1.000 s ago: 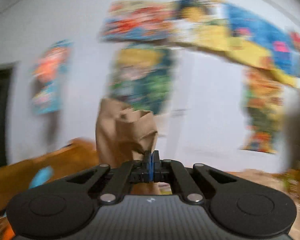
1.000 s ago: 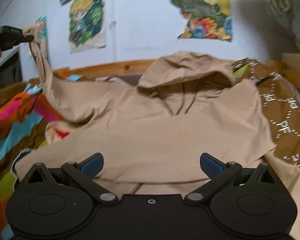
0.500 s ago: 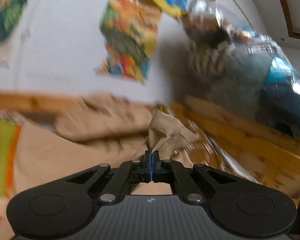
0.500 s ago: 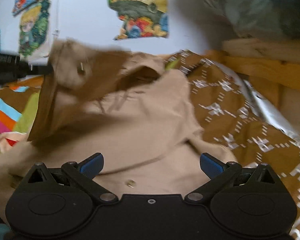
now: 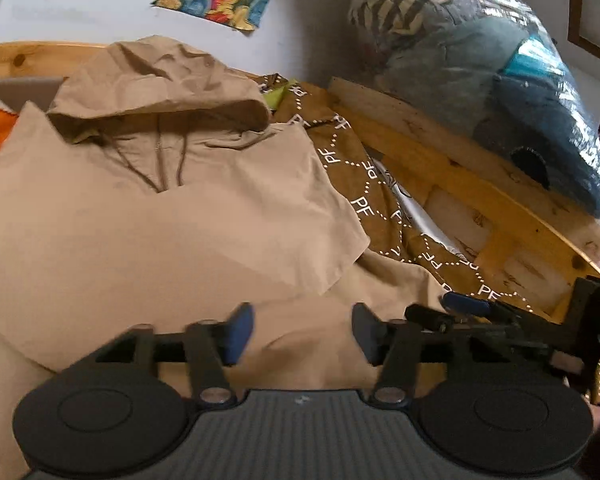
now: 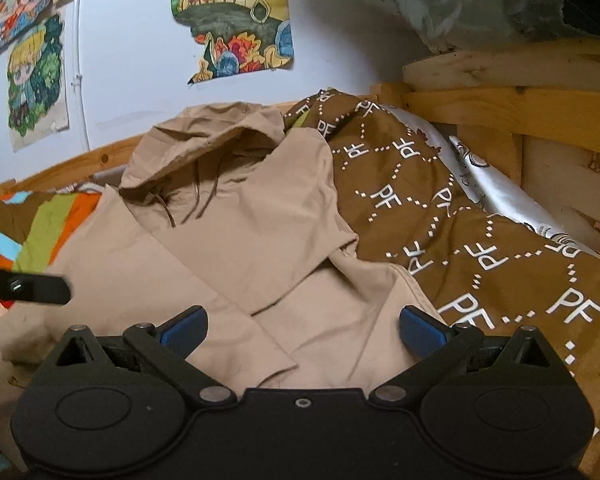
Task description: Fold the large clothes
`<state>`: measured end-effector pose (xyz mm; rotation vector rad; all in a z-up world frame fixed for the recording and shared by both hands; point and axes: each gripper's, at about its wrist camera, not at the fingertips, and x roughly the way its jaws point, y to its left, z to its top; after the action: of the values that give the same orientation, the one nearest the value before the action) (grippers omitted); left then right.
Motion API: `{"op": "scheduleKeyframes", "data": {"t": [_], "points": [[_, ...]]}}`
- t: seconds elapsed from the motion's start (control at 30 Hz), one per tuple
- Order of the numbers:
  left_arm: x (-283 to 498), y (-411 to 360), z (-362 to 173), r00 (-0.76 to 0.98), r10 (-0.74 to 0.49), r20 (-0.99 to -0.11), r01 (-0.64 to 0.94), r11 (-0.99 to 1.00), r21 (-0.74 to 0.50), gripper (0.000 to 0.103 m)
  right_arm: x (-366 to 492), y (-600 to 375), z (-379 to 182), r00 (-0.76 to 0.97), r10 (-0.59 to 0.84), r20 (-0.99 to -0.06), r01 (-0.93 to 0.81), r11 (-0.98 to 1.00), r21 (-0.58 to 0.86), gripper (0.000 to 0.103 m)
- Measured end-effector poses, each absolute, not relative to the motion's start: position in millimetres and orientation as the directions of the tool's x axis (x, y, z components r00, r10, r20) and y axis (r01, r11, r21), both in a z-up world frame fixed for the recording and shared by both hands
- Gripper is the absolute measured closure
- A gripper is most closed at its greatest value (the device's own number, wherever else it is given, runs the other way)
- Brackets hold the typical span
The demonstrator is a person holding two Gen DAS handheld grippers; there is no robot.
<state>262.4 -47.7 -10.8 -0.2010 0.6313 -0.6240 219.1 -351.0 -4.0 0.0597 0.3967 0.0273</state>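
A tan hooded sweatshirt (image 5: 148,240) (image 6: 236,248) lies on the bed, hood toward the wall, with one sleeve folded across its chest. My left gripper (image 5: 302,332) hovers open just above the folded sleeve's lower edge, holding nothing. My right gripper (image 6: 302,330) is open too, low over the sweatshirt's right side near its edge. In the left wrist view the right gripper (image 5: 500,320) shows at the right. A dark finger of the left gripper (image 6: 32,286) reaches in from the left of the right wrist view.
A brown patterned blanket (image 6: 480,240) covers the bed right of the sweatshirt, a striped colourful cover (image 6: 40,224) lies to its left. A wooden bed frame (image 5: 480,184) runs along the right, with a plastic-wrapped bundle (image 5: 500,60) on top. Posters (image 6: 236,16) hang on the white wall.
My left gripper carried the sleeve from the left across the chest, then let it go and opened. The sleeve now lies flat on the sweatshirt. The right gripper stayed open.
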Motion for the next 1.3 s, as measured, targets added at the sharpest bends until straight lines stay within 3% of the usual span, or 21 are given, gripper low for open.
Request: {"op": "scheduleKeyframes", "data": {"t": [0.1,0.2,0.27,0.4,0.5,0.53,0.67,0.73,0.8,0.83,1.0,1.13,1.2,1.3], "points": [[261.2,-14.9,-6.0,0.658,-0.547,-0.518,0.428,0.837,-0.34,0.041,221.3,-350.0,-1.6,0.918,0.056,-0.392,-0.032,0.997,0.069,0.003],[270.9,23.6,-7.3,0.753,-0.339,-0.564,0.256,0.941,-0.223,0.042,233.1,-341.4,-9.6,0.881,0.075,-0.466,-0.075,0.997,0.019,0.013],[287.6,56.2,-11.1,0.795,-0.155,-0.587,0.087,0.986,-0.143,0.048,243.5,-332.4,-16.4,0.858,0.085,-0.507,-0.12,0.992,-0.036,0.028],[327.6,120.0,-16.5,0.813,0.011,-0.582,-0.124,0.98,-0.154,0.054,268.2,-317.9,-29.7,0.803,0.094,-0.588,-0.195,0.974,-0.112,0.039],[355.1,148.7,-23.3,0.796,0.032,-0.605,-0.181,0.966,-0.187,0.054,276.8,-315.6,-35.6,0.788,0.097,-0.609,-0.201,0.974,-0.105,0.051],[361.7,153.3,-25.0,0.793,0.007,-0.609,-0.173,0.962,-0.213,0.054,278.9,-315.4,-35.7,0.784,0.097,-0.613,-0.197,0.976,-0.097,0.058],[389.0,153.8,-31.6,0.742,-0.135,-0.657,-0.083,0.953,-0.29,0.054,278.6,-317.1,-37.2,0.781,0.096,-0.617,-0.192,0.977,-0.092,0.069],[396.3,148.8,-35.2,0.724,-0.144,-0.675,-0.059,0.961,-0.269,0.085,278.5,-317.6,-37.2,0.781,0.101,-0.617,-0.199,0.976,-0.091,0.079],[395.4,145.9,-35.3,0.729,-0.107,-0.676,-0.076,0.969,-0.235,0.092,279.1,-315.8,-34.2,0.787,0.095,-0.609,-0.2,0.974,-0.108,0.085],[391.3,145.7,-32.6,0.748,-0.094,-0.658,-0.087,0.968,-0.237,0.093,278.1,-315.0,-30.2,0.795,0.102,-0.598,-0.209,0.971,-0.112,0.095],[361.0,165.5,-27.9,0.84,-0.062,-0.539,-0.184,0.902,-0.39,0.095,273.0,-293.9,-8.8,0.861,0.106,-0.497,-0.232,0.952,-0.199,0.096],[374.5,177.3,-50.0,0.786,-0.068,-0.614,-0.273,0.854,-0.443,0.094,291.9,-294.6,-36.0,0.805,0.066,-0.59,-0.234,0.948,-0.214,0.096],[376.5,172.2,-49.9,0.778,-0.054,-0.626,-0.289,0.854,-0.432,0.093,289.8,-296.1,-42.3,0.811,0.072,-0.581,-0.244,0.944,-0.224,0.094],[371.3,164.3,-42.1,0.76,-0.027,-0.65,-0.282,0.886,-0.367,0.078,282.5,-299.9,-33.8,0.818,0.095,-0.568,-0.251,0.947,-0.203,0.077]]}}
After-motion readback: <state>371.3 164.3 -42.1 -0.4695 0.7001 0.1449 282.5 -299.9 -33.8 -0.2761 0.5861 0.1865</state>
